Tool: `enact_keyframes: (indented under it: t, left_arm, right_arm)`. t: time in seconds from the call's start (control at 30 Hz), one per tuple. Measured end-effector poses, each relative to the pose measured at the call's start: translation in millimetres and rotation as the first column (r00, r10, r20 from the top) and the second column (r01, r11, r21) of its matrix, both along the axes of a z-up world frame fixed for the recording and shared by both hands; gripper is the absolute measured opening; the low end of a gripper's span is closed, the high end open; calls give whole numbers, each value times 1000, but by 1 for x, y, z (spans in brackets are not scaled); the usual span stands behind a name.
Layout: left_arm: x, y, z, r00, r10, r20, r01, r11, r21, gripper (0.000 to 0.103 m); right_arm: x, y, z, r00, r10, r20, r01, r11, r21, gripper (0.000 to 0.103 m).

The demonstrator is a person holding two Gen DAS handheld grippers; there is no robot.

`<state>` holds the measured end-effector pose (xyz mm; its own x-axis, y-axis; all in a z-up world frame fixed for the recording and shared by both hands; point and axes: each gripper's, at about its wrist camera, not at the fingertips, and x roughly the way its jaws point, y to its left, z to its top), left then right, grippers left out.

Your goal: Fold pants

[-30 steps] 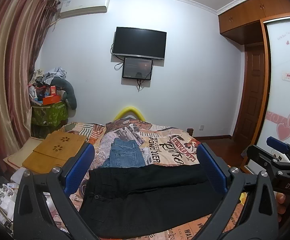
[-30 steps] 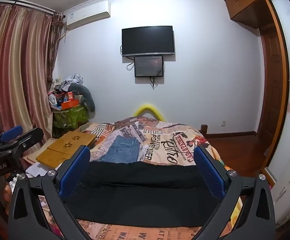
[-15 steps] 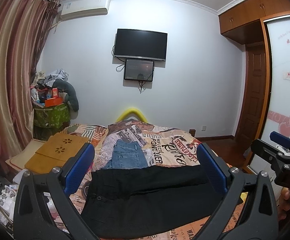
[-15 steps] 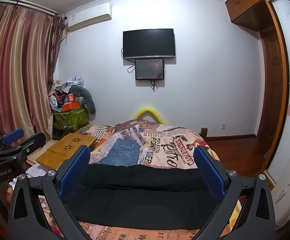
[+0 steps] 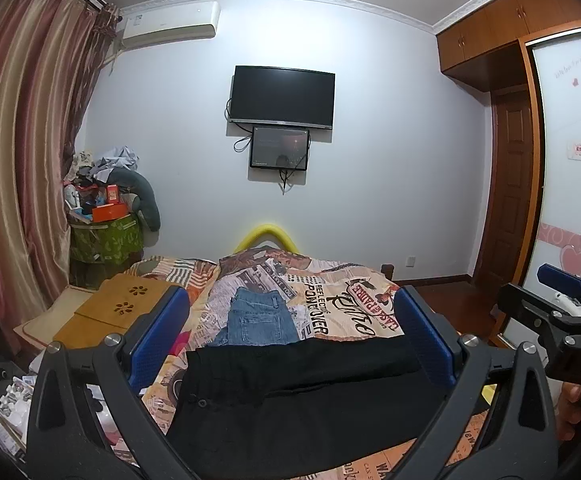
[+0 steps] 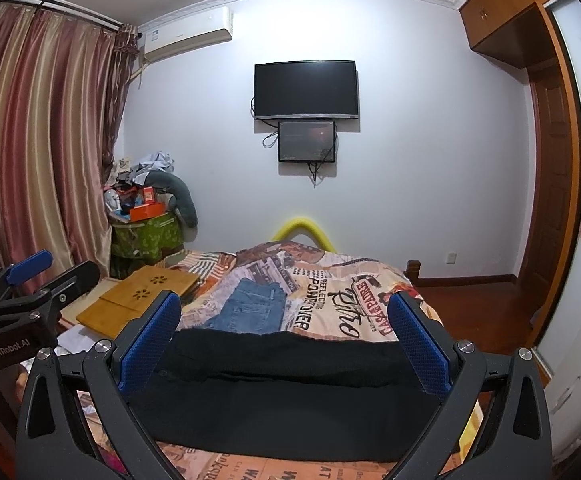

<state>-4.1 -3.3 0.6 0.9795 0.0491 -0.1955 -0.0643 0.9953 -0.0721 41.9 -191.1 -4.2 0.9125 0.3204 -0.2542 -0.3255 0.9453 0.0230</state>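
Currently black pants [image 5: 290, 396] lie across the bed [image 5: 342, 308], near folded jeans [image 5: 258, 322]; left claw [image 5: 290, 334] and right claw [image 6: 286, 336] gape wide above the pants, empty.

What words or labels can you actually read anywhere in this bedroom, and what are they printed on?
"GenRobot.AI": on the left gripper body, seen from the right wrist.
"DAS": on the right gripper body, cut off at the frame edge.
"POWER": on the newspaper-print bedspread, upside down.
"Retro": on the bedspread, large script, upside down.
Other bedspread print, the wardrobe door script and the air conditioner label: too small or blurred.
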Motion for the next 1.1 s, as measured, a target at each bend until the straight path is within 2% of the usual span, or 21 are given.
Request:
enact_keyframes:
  t: [1.1]
  left_arm:
    - [5, -2, 6, 1000, -20, -1, 20, 1000, 15, 103]
  right_arm:
    - [9, 0, -2, 1000, -8, -23, 8, 1000, 10, 103]
